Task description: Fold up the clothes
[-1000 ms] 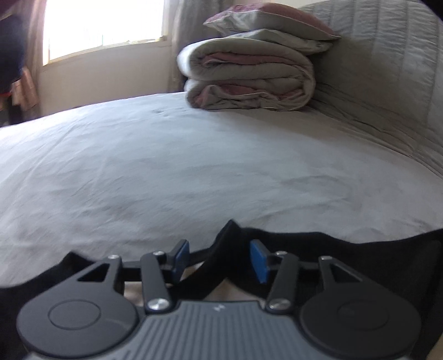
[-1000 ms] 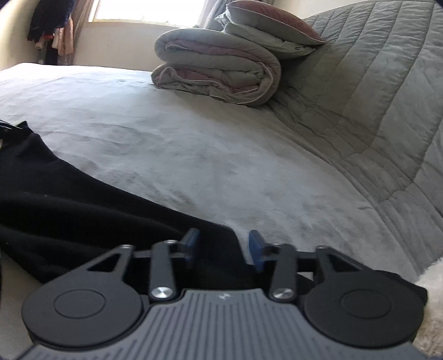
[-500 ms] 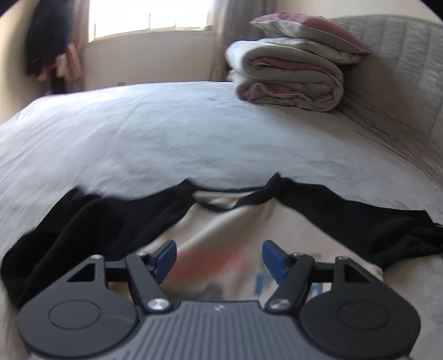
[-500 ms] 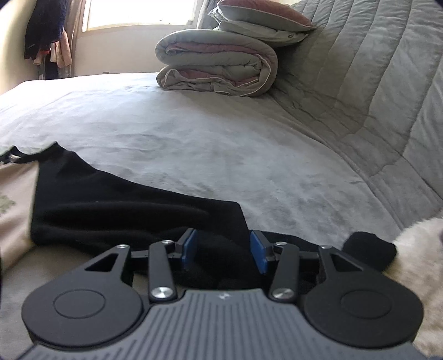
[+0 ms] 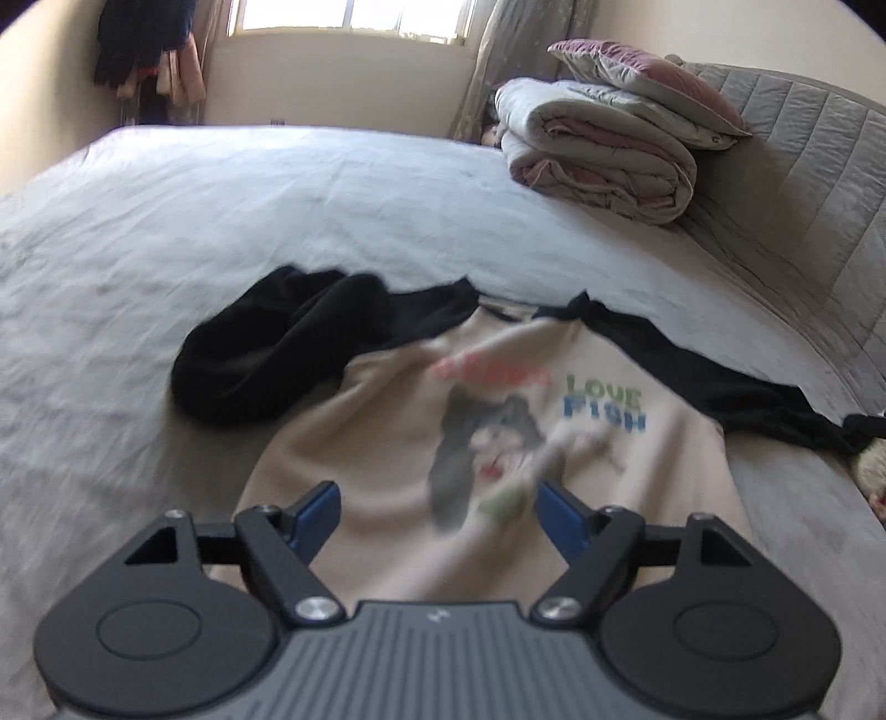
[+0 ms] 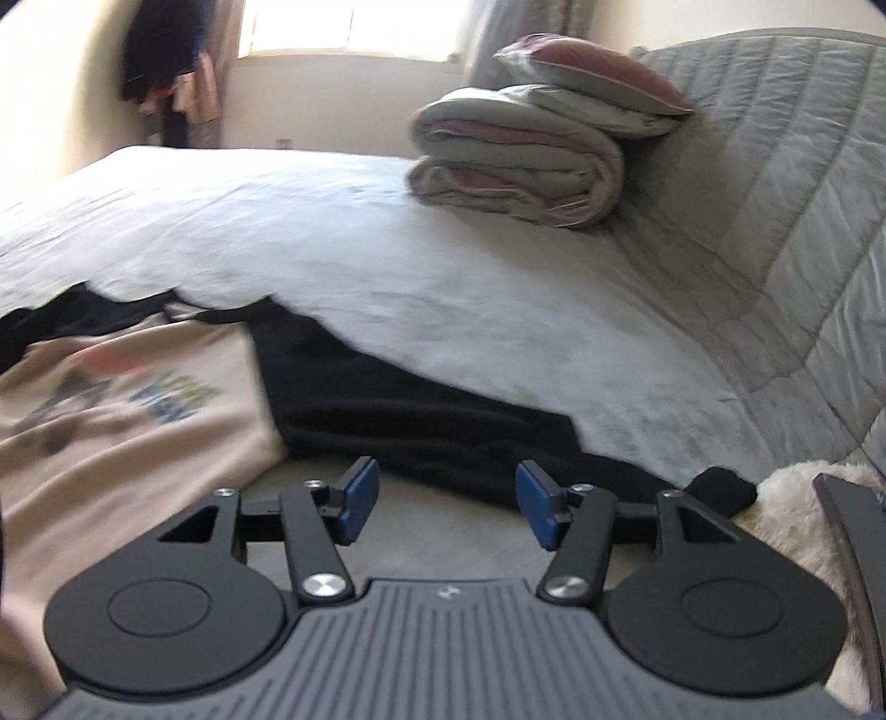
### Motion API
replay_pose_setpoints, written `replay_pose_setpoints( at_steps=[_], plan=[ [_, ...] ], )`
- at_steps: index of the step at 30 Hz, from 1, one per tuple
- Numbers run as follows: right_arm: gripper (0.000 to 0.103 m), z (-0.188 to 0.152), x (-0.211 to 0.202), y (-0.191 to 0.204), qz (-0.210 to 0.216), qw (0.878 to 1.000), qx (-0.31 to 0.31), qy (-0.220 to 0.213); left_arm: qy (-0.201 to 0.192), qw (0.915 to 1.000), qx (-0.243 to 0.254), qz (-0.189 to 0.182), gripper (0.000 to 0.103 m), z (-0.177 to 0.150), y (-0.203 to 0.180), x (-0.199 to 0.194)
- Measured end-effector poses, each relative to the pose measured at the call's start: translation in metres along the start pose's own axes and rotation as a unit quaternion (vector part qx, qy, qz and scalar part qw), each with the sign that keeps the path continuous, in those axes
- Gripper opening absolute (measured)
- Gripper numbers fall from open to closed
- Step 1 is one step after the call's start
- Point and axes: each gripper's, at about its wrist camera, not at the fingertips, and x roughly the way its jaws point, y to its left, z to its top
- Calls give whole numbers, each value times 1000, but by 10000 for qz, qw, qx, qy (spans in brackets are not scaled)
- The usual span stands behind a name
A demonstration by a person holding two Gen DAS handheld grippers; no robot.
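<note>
Shirt flat on bed, print reading "LOVE FISH".
Left gripper and right gripper: jaws spread apart, holding nothing.

The left gripper hovers wide apart above a beige sweatshirt on the bed.

A grey-sheeted bed fills the room. At its far corner, against the quilted grey headboard, sits a folded duvet with a mauve-and-grey pillow on top. Beyond the bed, a bright window; left of it hang dark garments, seemingly coats.
</note>
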Motion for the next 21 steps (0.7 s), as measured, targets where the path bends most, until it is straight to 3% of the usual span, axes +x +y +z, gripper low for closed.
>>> replay_pose_setpoints(
  at_steps=[5, 11, 16, 21],
  plan=[
    [63, -12, -25, 22, 395, 9985, 110, 357, 184, 9995, -270, 24, 79, -18, 40, -25],
    [66, -24, -40, 38, 696, 9921, 832, 624, 49, 9938, -1092, 201, 79, -41, 89, -46],
    [68, -46, -39, 57, 1221, 9811, 1195, 905, 382, 9877, -1515, -46, 75, -64, 120, -45],
    [68, -76, -28, 76, 1762, 9700, 1086, 1274, 647, 9825, -1713, -329, 60, -81, 139, -42]
  ],
)
